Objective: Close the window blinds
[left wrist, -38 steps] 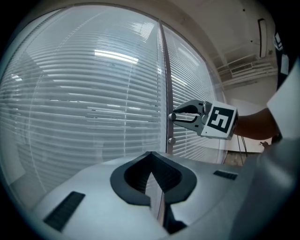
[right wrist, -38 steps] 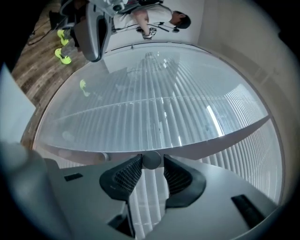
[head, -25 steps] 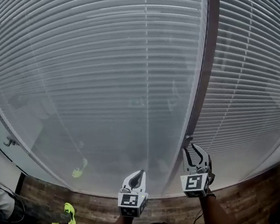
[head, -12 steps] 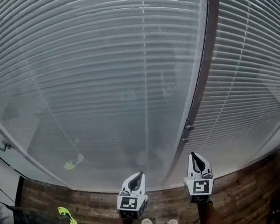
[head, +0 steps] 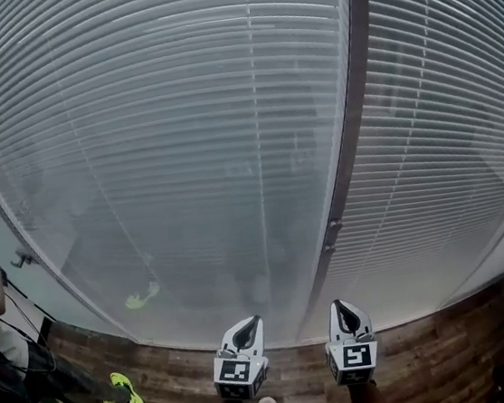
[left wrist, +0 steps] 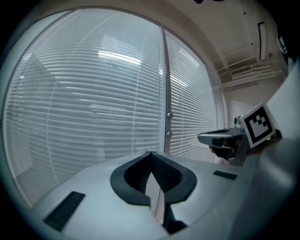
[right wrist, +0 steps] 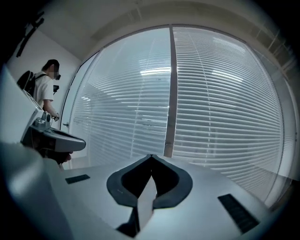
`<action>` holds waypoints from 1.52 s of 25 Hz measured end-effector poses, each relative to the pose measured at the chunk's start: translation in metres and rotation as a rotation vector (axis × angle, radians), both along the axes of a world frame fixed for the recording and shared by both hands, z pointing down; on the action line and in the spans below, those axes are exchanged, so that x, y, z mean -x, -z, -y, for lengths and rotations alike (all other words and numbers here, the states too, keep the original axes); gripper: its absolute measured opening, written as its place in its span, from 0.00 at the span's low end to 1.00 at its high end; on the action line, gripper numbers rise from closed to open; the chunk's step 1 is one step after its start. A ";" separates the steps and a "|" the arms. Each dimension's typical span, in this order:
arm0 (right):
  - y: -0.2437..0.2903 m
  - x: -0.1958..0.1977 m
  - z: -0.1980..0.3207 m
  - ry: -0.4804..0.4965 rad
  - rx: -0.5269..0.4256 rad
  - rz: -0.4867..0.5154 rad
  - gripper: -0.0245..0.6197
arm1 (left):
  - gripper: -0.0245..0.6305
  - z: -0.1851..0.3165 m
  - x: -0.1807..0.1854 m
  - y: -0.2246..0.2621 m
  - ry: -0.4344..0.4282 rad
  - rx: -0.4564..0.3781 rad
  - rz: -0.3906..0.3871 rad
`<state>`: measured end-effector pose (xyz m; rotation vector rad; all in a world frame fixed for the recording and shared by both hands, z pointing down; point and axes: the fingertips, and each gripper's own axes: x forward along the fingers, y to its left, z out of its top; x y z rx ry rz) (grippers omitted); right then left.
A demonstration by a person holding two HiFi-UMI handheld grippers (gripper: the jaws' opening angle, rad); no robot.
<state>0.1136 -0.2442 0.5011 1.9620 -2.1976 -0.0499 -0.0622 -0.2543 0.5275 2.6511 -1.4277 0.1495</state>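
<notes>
White slatted window blinds [head: 226, 135] cover the wide left pane, and a second set [head: 443, 127] covers the right pane. A dark upright frame post [head: 354, 138] with a small knob [head: 332, 228] divides them. Both grippers hang low in the head view, short of the blinds and touching nothing. My left gripper [head: 248, 320] is shut and holds nothing. To its right, my right gripper [head: 337, 303] is also shut and holds nothing. The left gripper view shows its own jaws [left wrist: 149, 153] pressed together, with the right gripper [left wrist: 220, 138] alongside. In the right gripper view the right gripper's jaws [right wrist: 151, 155] meet as well.
A wooden floor [head: 453, 354] runs below the window. At the left stands a person [head: 21, 398] in yellow-green shoes [head: 120, 390]; the same side shows a person [right wrist: 44, 91] with a backpack in the right gripper view. A handle [head: 22, 259] sits on the left frame.
My right gripper stood open near the post's knob; it has since shut, rolled upright and dropped back and down. The left gripper has also drawn back a little.
</notes>
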 end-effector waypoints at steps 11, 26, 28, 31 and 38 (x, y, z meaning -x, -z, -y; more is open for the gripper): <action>-0.019 -0.003 -0.102 0.112 -0.004 0.055 0.04 | 0.04 -0.113 -0.021 0.000 0.025 -0.028 0.029; -0.056 0.007 -0.229 0.162 0.058 0.042 0.04 | 0.04 -0.237 -0.022 -0.026 0.066 0.075 0.047; -0.063 0.008 -0.242 0.155 0.078 0.050 0.04 | 0.04 -0.250 -0.022 -0.035 0.055 0.081 0.060; -0.070 0.008 -0.249 0.150 0.084 0.050 0.04 | 0.04 -0.258 -0.021 -0.040 0.053 0.088 0.062; -0.052 0.022 -0.271 0.148 0.022 -0.055 0.04 | 0.04 -0.273 -0.005 -0.028 0.077 0.081 0.052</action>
